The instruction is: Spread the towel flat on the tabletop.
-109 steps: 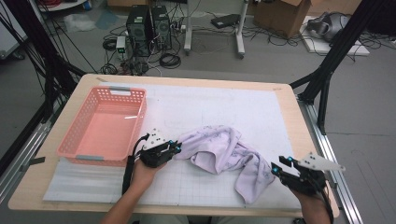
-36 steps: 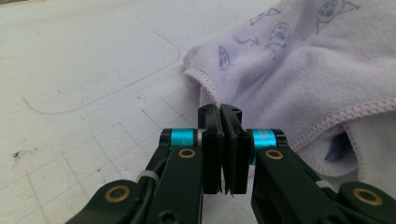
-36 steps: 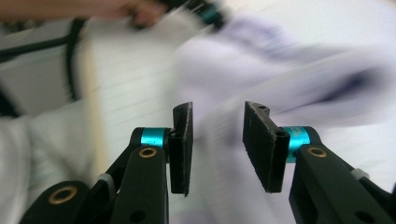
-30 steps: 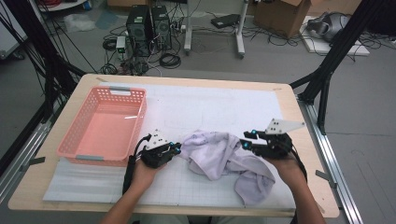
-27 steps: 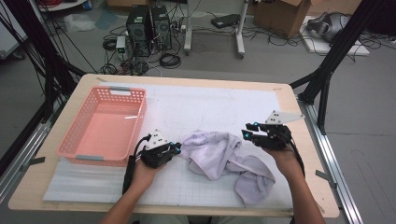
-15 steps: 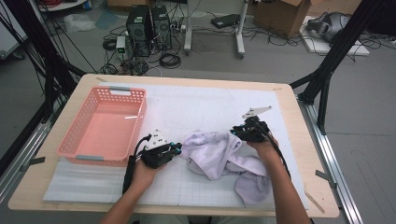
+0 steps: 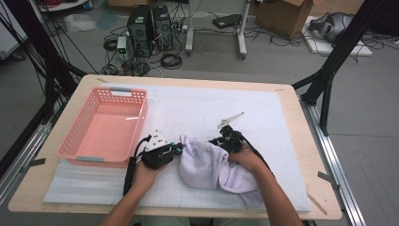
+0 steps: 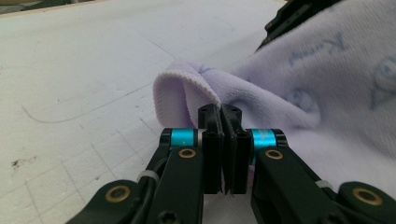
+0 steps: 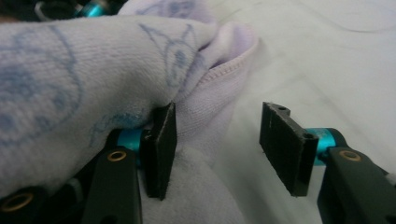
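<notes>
A lavender towel (image 7: pixel 207 162) with faint blue prints lies bunched on the white mat near the table's front. My left gripper (image 7: pixel 178 149) is shut on the towel's left edge; in the left gripper view the jaws (image 8: pixel 220 112) pinch a folded hem of the towel (image 8: pixel 327 93). My right gripper (image 7: pixel 217 140) sits at the towel's far edge. Its jaws (image 9: pixel 219 112) have just been opening and stand apart. A fold of the towel (image 9: pixel 93 70) lies against the left pad, and the right pad is clear of the cloth.
A pink plastic basket (image 7: pixel 136 127) stands on the left of the table, beside my left hand. The white gridded mat (image 7: pixel 211 103) stretches bare behind the towel. The table's front edge runs just below both forearms.
My right hand has come in from the table's right side, leftward and down, to the towel's far edge, and its jaws have spread. The left gripper has stayed put, holding the towel.
</notes>
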